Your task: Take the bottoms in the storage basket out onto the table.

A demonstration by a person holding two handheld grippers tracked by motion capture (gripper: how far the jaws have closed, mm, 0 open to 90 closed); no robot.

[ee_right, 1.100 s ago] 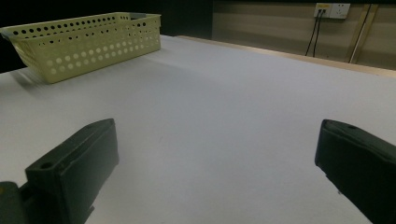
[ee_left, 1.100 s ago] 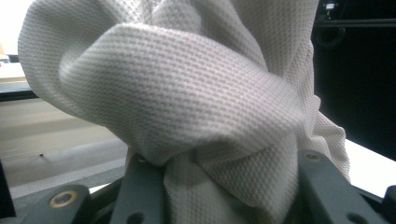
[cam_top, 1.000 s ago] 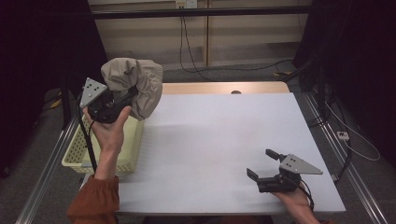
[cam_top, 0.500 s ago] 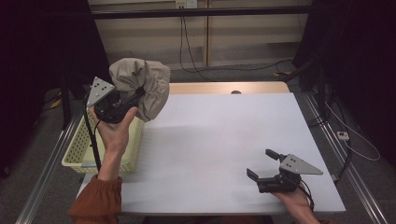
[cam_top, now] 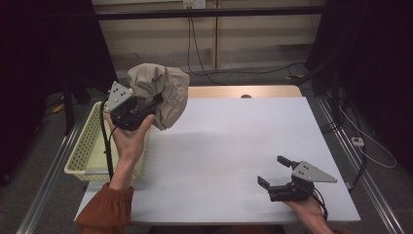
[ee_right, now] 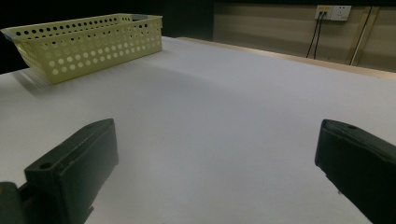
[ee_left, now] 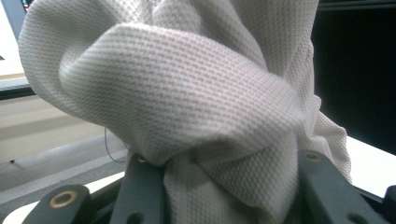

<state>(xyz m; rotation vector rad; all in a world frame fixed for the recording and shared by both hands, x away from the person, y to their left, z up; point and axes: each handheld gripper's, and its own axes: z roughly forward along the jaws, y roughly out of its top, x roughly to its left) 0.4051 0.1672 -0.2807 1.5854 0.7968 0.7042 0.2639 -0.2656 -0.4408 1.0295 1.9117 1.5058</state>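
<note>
Left claw [cam_top: 152,101] was clamped on the bunched beige cloth [cam_top: 160,92], held aloft at 10 o'clock beside the yellow basket [cam_top: 85,146]; right claw [cam_top: 275,173] rested wide open and unladen at 5 o'clock on the bench [cam_top: 229,141].

The beige mesh cloth [ee_left: 187,93] runs off the left gripper view at twelve o'clock and six o'clock, so its full shape cannot be told. It covers the tips of the left gripper [cam_top: 146,105], whose jaws are cut at six o'clock. In the high view, the forearm hides part of the yellow basket [cam_top: 83,146]. In the right gripper view, the basket is cut at nine o'clock and its inside is hidden.
</note>
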